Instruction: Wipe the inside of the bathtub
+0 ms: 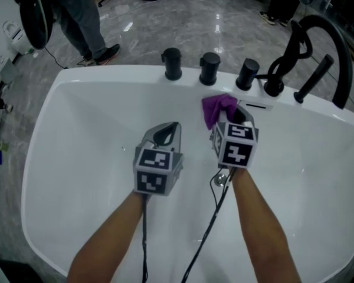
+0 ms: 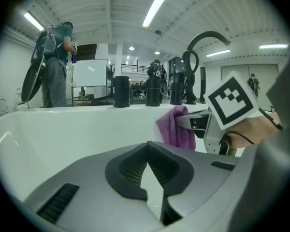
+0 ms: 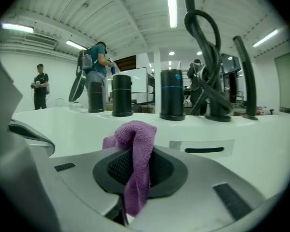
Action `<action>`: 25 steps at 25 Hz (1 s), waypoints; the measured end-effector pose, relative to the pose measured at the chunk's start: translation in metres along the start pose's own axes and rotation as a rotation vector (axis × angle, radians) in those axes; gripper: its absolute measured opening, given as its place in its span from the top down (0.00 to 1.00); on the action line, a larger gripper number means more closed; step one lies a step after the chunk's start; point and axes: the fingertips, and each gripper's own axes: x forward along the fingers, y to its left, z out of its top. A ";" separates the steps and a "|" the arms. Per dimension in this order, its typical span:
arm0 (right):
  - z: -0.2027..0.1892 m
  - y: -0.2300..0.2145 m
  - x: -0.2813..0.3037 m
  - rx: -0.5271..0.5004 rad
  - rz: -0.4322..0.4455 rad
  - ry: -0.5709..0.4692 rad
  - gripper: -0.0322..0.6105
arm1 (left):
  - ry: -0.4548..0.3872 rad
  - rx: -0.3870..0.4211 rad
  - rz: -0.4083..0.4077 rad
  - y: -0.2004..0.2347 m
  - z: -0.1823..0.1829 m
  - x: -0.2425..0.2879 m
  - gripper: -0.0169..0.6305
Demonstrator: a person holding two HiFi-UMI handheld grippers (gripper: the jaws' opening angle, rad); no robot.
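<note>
while both handheld tongs hang inside the tub, the parts read as follows.

tub: white oval bathtub [image 1: 59,158], with three black cylindrical tap fittings [image 1: 210,68] and a black curved spout [image 1: 330,37] on its far rim.
cloth: purple microfibre cloth [image 3: 135,144], bunched and held inside the tub just short of the far inner wall, below the tap fittings and left of the narrow overflow slot [image 1: 258,105]. no view settles whether it touches the wall.
right tongs: right tongs [image 3: 135,175] pinched on the cloth, which fills the gap between the dark pads.
left tongs: left tongs [image 2: 152,178] pressed together at the tips with nothing between them. they hover over the tub floor, beside the right tongs and apart from them.
cloth axis: long axis runs roughly up and down through the pinch. a rounded fold stands above the tongs and a tail hangs below, and the bulk points forward at the far wall, leaning to the left.
step in hand: judged as the approach to the far wall, or the very start of a wiping pass there.
next move calls for: pressing the soft bunch, not the hard tips, flat on the wall, then sweeping along the curve under steady pressure with the pinch kept firm.
</note>
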 end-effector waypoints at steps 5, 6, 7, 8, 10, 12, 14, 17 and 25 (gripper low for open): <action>-0.003 0.006 0.003 -0.012 0.076 0.030 0.86 | -0.001 -0.009 -0.008 -0.015 0.004 0.004 0.96; -0.004 -0.004 0.000 0.001 0.064 0.029 0.86 | -0.003 -0.008 -0.012 -0.019 0.005 0.005 0.96; -0.005 -0.014 -0.002 0.015 0.048 0.029 0.86 | -0.005 -0.007 -0.015 -0.021 0.006 0.006 0.96; -0.007 -0.023 -0.004 0.029 0.031 0.031 0.86 | -0.007 -0.008 -0.019 -0.023 0.007 0.007 0.96; -0.010 -0.030 -0.006 0.048 0.004 0.036 0.86 | -0.009 -0.011 -0.025 -0.023 0.007 0.006 0.96; -0.008 -0.024 -0.003 0.050 -0.008 0.040 0.86 | -0.012 -0.012 -0.028 -0.017 0.006 0.004 0.96; -0.004 -0.010 0.001 0.047 -0.003 0.043 0.86 | -0.014 -0.015 -0.025 -0.007 0.005 0.000 0.96; -0.002 0.017 0.007 0.040 0.045 0.047 0.86 | 0.001 -0.015 -0.006 0.011 -0.002 -0.005 0.96; 0.002 0.017 0.006 0.005 0.100 0.040 0.86 | 0.007 -0.020 0.004 0.007 0.000 -0.005 0.96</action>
